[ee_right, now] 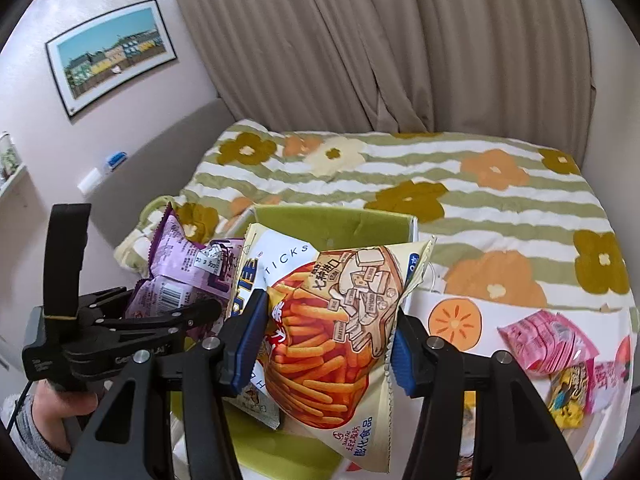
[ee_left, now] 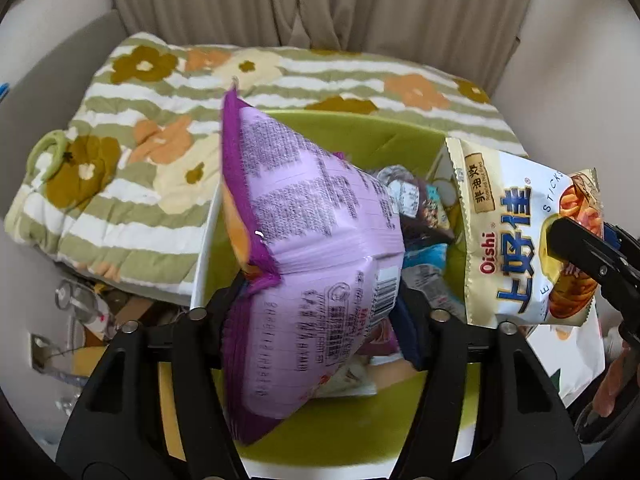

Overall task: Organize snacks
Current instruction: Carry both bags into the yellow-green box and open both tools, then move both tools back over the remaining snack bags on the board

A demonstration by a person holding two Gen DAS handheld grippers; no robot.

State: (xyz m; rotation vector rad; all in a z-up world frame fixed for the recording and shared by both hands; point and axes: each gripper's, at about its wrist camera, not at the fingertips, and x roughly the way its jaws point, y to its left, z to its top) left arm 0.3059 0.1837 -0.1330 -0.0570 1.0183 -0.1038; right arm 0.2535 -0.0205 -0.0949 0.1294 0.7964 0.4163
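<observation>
Both grippers black plastic, silver screws; right gripper has blue pads; grey fleece sleeve on left.

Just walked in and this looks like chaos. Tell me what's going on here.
A person is sorting snacks with a handheld gripper in each hand, over a green bin on a flowered quilt. The right gripper has its jaws clamped on an Oishi sticks bag. A purple bag sits between the jaws of the left gripper, gripped or loose I can't tell. The bin already holds several packets.
</observation>
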